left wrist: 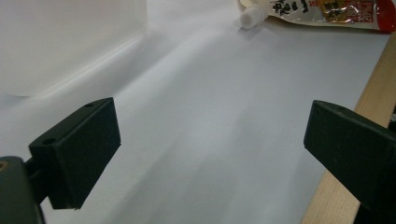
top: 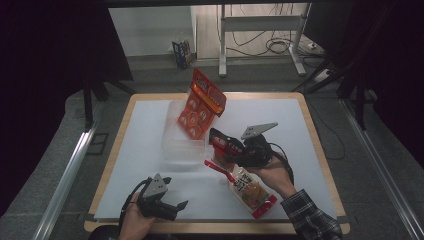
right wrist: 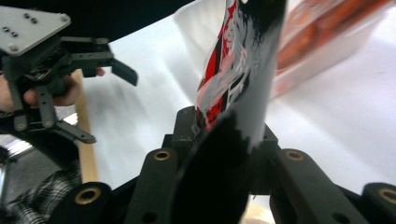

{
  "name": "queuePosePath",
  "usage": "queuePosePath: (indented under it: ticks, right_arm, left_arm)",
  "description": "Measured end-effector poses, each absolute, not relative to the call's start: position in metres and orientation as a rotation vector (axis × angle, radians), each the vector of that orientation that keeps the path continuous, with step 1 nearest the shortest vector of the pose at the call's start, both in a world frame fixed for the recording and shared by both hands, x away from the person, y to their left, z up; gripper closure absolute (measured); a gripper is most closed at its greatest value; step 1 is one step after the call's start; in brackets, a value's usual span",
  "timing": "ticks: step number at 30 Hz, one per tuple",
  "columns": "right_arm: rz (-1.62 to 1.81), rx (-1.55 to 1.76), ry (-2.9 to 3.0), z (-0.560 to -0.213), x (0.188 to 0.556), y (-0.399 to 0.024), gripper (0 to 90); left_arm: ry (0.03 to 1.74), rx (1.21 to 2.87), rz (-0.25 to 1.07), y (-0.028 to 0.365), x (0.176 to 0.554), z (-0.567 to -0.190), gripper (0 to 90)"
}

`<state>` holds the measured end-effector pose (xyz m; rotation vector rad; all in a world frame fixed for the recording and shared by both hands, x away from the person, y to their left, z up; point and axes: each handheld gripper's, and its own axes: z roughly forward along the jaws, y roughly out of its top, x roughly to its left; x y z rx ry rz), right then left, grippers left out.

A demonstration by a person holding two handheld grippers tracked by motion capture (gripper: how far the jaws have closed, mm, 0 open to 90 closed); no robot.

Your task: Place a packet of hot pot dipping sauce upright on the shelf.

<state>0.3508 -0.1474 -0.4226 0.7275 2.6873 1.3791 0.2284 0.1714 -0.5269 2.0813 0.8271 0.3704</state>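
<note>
My right gripper [top: 223, 146] is shut on a black and red packet [top: 221, 140] and holds it just above the table, right of a clear plastic tub [top: 176, 150]. In the right gripper view the packet [right wrist: 238, 70] rises upright from between the jaws. An orange snack bag [top: 200, 105] leans in the tub's far end. A spouted food pouch [top: 250, 190] lies flat under my right hand. My left gripper [top: 175, 194] hovers near the front edge, open with nothing between its jaws [left wrist: 215, 135]. It also appears in the right gripper view as the left gripper [right wrist: 105, 100].
The white table top [top: 280, 130] has a wooden rim [left wrist: 369, 102] close to my left gripper's right jaw. The pouch's white cap [left wrist: 252, 17] and the tub wall [left wrist: 70, 46] lie ahead of the left gripper. A desk frame and cables [top: 260, 40] stand beyond the table.
</note>
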Motion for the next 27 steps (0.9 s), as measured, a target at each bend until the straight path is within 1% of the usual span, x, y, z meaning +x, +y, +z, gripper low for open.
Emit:
queuePosePath:
  ticks: [10,27]
  right_arm:
    - [1.371,0.769,2.619,-0.414,0.367,-0.156,70.0]
    - [1.33,0.722,2.617,-0.414,0.386,-0.134,70.0]
  left_arm:
    - [0.821,2.1,0.395,0.171,0.229,-0.528,2.1]
    - [0.8,2.141,0.417,0.168,0.228,-0.53,2.0]
